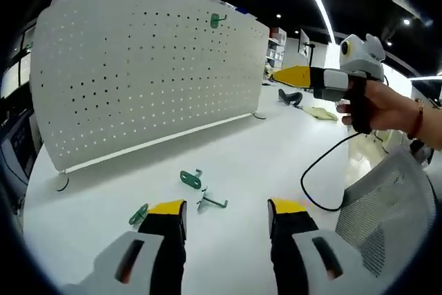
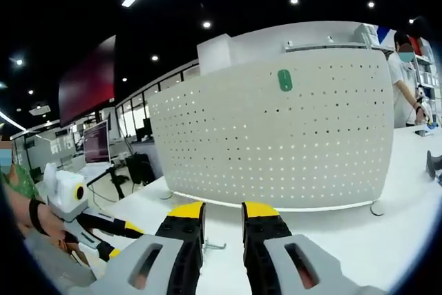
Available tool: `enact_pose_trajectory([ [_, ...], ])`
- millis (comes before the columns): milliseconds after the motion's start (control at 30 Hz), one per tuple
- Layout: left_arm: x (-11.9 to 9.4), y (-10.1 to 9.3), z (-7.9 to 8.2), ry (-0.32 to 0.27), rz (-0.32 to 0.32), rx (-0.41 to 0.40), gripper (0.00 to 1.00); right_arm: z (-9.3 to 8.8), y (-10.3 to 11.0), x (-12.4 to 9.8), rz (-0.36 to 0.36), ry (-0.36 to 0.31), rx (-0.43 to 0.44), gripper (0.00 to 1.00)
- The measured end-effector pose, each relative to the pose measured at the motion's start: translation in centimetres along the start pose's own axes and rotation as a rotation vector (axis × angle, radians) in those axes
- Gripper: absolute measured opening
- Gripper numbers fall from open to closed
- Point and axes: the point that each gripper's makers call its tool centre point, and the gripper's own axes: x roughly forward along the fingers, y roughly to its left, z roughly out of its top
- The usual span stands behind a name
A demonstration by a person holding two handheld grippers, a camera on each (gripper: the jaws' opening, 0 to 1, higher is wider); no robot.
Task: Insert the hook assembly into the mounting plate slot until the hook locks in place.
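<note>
Item: pegboard mounting plate (image 1: pixel 138 74), white, upright on my worktop (image 1: pixel 262 164); one green hook (image 1: pixel 217 21) already seated near its top edge. Item: loose hook assemblies, three, lying on the worktop just ahead of my left tongs (image 1: pixel 226 215): green-backed hook (image 1: pixel 191 178), grey hook (image 1: pixel 210 202), another green one (image 1: pixel 138 215) beside the left jaw. Left tongs: released, jaws apart, empty. Right tongs (image 2: pixel 222 220): jaws apart, nothing between them, facing the plate. Status: no hook picked up yet; grasp and insertion remain outstanding.

White perforated pegboard (image 1: pixel 145 67), green hooks (image 1: pixel 191 179), yellow-tipped black tools (image 1: pixel 228 215).
</note>
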Motion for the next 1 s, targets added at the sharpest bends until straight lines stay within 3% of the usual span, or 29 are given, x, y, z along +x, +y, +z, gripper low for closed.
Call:
enact_pose_trajectory([
  [267, 1.2, 0.8, -0.9, 0.025, 0.004, -0.048, 0.43, -0.8, -0.2, -0.5, -0.009, 0.016, 0.035, 0.19],
  [400, 2.0, 1.1, -1.3, 0.05, 0.006, -0.027, 0.4, -1.3, -0.4, -0.7, -0.018, 0.028, 0.038, 0.19],
  [500, 2.4, 1.0, -1.0, 0.035, -0.002, -0.029, 0.37, -1.9, -0.4, -1.0, -0.027, 0.042, 0.046, 0.19],
  [767, 3.9, 2.1, -2.7, 0.13, 0.022, 0.119, 0.3, -2.8, -0.5, -1.5, -0.033, 0.065, 0.069, 0.19],
  [1000, 4.8, 2.8, -2.9, 0.143, 0.03, 0.134, 0.26, -3.5, -0.3, -1.7, -0.027, 0.09, 0.076, 0.18],
])
